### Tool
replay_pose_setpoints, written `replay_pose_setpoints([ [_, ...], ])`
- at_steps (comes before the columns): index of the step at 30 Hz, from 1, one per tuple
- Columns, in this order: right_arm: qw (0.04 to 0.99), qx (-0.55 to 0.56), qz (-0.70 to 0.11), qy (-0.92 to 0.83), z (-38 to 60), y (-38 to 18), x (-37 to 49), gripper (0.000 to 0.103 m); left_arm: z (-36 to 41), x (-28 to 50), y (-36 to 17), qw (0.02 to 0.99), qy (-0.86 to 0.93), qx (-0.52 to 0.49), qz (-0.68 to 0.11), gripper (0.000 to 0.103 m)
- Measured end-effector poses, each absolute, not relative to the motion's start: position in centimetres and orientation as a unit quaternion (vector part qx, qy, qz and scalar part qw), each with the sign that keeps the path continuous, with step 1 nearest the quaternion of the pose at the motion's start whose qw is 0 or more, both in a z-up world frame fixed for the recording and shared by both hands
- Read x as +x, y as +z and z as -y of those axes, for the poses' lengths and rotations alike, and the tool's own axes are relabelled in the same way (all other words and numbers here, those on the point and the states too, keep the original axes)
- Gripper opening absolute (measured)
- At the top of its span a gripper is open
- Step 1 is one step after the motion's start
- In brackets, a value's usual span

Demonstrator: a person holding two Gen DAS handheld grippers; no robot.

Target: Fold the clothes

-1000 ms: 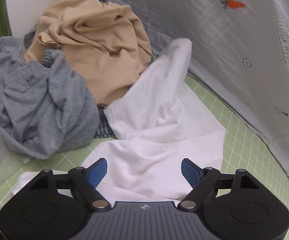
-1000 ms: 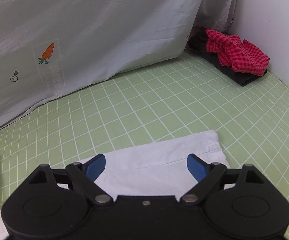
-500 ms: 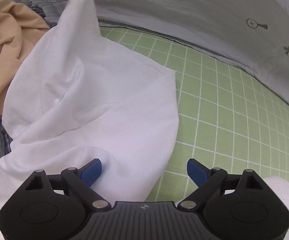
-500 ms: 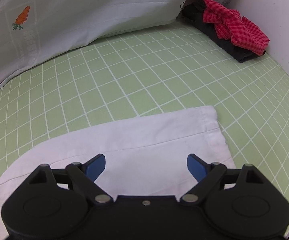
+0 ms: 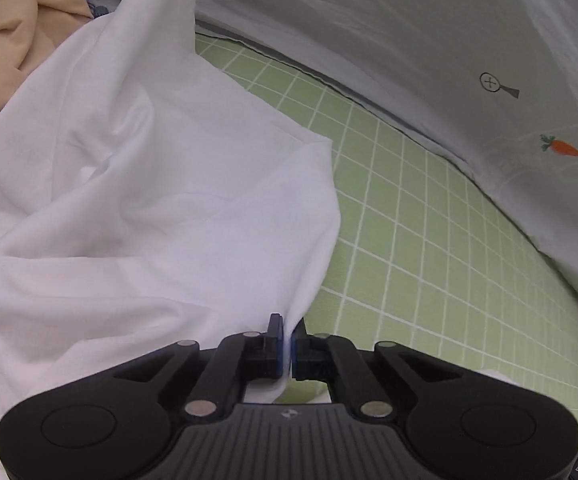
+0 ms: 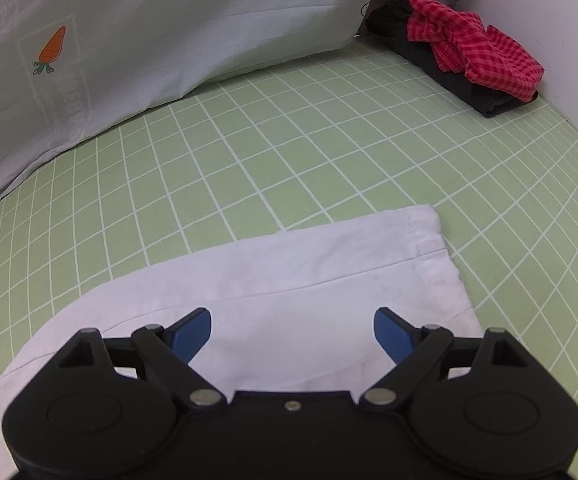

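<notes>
Left gripper (image 5: 287,346) has just clamped shut on the white garment (image 5: 149,200); right gripper (image 6: 292,332) hangs open over its hem — a thin pinch could slip.

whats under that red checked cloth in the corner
The crumpled red checked cloth lies on a folded dark garment, which rests on the green grid-lined mat. How far the dark garment runs under the red cloth is covered.
</notes>
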State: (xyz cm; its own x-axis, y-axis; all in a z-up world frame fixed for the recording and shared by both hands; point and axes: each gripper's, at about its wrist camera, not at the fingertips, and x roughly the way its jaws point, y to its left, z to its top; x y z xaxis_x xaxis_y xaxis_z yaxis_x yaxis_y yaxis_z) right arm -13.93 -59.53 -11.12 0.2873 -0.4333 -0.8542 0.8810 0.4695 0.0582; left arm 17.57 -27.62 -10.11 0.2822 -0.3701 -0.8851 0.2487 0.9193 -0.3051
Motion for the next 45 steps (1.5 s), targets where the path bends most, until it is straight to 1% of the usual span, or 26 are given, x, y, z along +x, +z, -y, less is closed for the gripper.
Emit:
replay_pose_setpoints([
  [2, 0.759, 0.280, -0.396, -0.434, 59.3, -10.7, -14.4, 0.089, 28.6, 16.0, -8.9, 0.805, -0.223, -0.024, -0.549, 0.002],
  [4, 0.763, 0.284, -0.387, -0.433, 59.1, -10.4, -14.9, 0.089, 29.5, 14.2, -8.1, 0.801, -0.255, -0.018, -0.542, 0.002],
  [7, 0.766, 0.291, -0.374, -0.434, 58.8, -10.0, -16.0, 0.089, 30.3, 11.3, -6.5, 0.776, -0.319, -0.054, -0.541, 0.002],
  [11, 0.766, 0.299, -0.363, -0.439, 58.7, -9.7, -17.6, 0.089, 29.9, 8.3, -3.0, 0.750, -0.400, -0.119, -0.513, 0.002],
  [13, 0.764, 0.302, -0.359, -0.442, 58.7, -9.5, -18.2, 0.089, 28.1, 8.3, -1.7, 0.754, -0.395, -0.169, -0.496, 0.002],
  [17, 0.766, 0.301, -0.361, -0.439, 58.5, -9.5, -18.3, 0.089, 22.3, 10.6, -1.0, 0.820, -0.261, -0.216, -0.462, 0.002],
  [21, 0.776, 0.283, -0.371, -0.425, 57.9, -9.2, -17.0, 0.089, 14.9, 12.7, -2.7, 0.838, -0.116, -0.271, -0.459, 0.002],
  [26, 0.796, 0.243, -0.398, -0.387, 56.4, -8.7, -13.6, 0.089, 9.4, 12.7, -4.4, 0.857, -0.003, -0.253, -0.449, 0.002],
  [31, 0.822, 0.220, -0.412, -0.326, 54.7, -8.3, -7.9, 0.089, 9.5, 13.1, -7.2, 0.849, 0.024, -0.217, -0.481, 0.003],
  [36, 0.853, 0.215, -0.410, -0.242, 53.3, -9.4, -1.0, 0.088, 9.7, 14.2, -9.6, 0.836, 0.043, -0.212, -0.505, 0.004],
  [42, 0.873, 0.250, -0.399, -0.126, 51.0, -13.2, 7.4, 0.079, 10.5, 15.6, -11.7, 0.824, 0.052, -0.195, -0.529, 0.007],
  [44, 0.877, 0.250, -0.399, -0.093, 49.5, -14.1, 10.4, 0.069, 10.7, 15.8, -12.3, 0.819, 0.053, -0.196, -0.536, 0.008],
  [45, 0.879, 0.246, -0.401, -0.082, 48.6, -14.4, 11.7, 0.068, 10.7, 15.8, -12.5, 0.818, 0.053, -0.198, -0.538, 0.008],
])
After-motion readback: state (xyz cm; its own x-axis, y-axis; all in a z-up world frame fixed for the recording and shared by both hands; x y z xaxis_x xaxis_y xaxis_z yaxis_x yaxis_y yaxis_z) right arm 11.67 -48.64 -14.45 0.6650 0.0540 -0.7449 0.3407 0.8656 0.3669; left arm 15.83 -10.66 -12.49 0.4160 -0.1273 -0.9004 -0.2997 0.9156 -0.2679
